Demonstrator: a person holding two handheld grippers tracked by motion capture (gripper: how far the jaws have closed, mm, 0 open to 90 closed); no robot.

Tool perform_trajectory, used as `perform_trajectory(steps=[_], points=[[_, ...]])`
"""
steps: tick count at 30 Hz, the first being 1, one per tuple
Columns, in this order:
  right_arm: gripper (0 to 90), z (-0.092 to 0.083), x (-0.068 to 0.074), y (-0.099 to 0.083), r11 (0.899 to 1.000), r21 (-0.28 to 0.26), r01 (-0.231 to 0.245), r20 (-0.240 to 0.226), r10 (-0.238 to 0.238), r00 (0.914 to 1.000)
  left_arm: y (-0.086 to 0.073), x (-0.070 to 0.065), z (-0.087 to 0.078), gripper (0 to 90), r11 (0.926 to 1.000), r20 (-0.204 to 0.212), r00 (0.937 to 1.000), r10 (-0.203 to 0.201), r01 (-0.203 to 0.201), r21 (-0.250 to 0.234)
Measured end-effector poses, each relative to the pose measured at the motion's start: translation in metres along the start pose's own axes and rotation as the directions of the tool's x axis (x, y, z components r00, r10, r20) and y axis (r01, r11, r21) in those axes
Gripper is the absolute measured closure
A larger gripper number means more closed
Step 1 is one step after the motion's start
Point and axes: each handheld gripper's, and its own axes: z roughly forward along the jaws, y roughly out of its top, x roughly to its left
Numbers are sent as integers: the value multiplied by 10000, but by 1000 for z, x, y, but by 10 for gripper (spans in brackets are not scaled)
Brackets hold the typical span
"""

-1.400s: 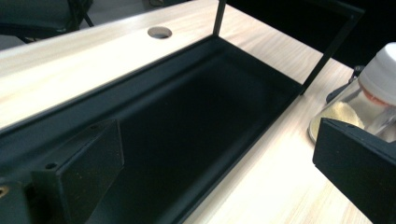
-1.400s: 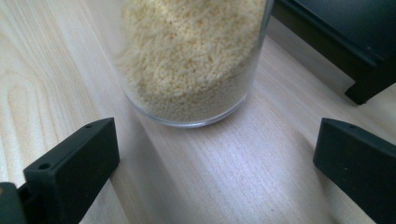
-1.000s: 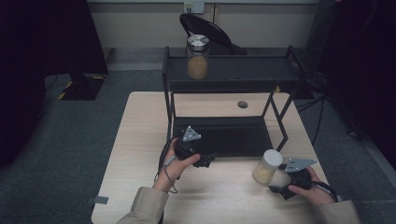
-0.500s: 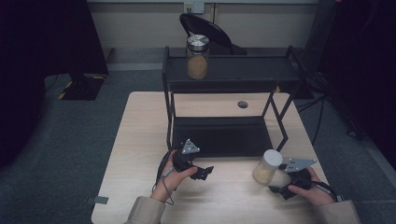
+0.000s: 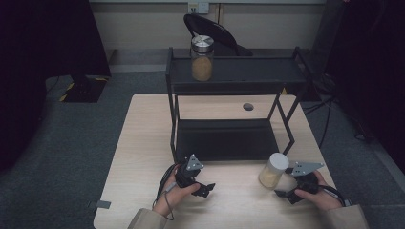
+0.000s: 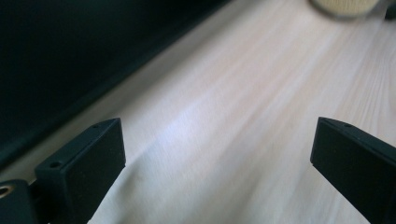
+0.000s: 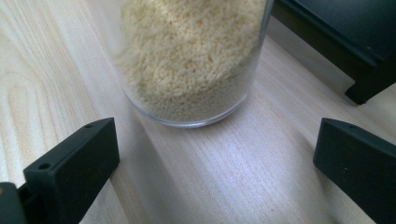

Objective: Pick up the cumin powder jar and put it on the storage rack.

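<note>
Left gripper [image 5: 203, 187] low over table [image 5: 143, 143], jaws spread, empty. Right gripper [image 5: 285, 194] jaws spread, just short of grain jar [image 5: 272, 170], not touching.

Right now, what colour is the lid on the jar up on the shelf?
Silver metal; the jar on the shelf holds tan grains. Best seen in the high view.

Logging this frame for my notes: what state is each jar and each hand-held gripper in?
Jar on the table: upright, white lid on, partly filled with pale grains, not gripped.
Jar on the rack's top shelf: upright, metal lid on, partly filled.
Left hand-held gripper: open, empty, over bare table.
Right hand-held gripper: open, jaws apart, just short of the table jar.
</note>
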Motion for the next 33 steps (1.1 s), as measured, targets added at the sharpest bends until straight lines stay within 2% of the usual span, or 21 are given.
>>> perform_trajectory(steps=[4,9,14,19,20,25,33], points=[[0,0,0,0,10000,0,1,2,-1,10000,-4,-5,1,29,9993,-7,9998,221,-221,307],[0,0,0,0,10000,0,2,0,-2,10000,-7,-8,0,29,9992,-24,9996,272,-271,287],[0,0,0,0,10000,1,-1,0,1,10000,-8,-14,2,24,9963,-155,9971,749,-742,444],[0,0,0,0,10000,2,-1,-1,1,10000,-10,-16,3,5,9951,-219,9956,910,-901,414],[0,0,0,0,10000,1,3,0,-3,10000,-10,-18,3,5,9930,-282,9935,1099,-1085,459],[0,0,0,0,10000,4,-3,-1,3,10000,-16,-20,3,2,9946,-349,9942,1019,-1012,221],[0,1,0,1,10000,9,-31,20,31,10000,-16,-22,4,1,9953,-423,9945,955,-946,226]])
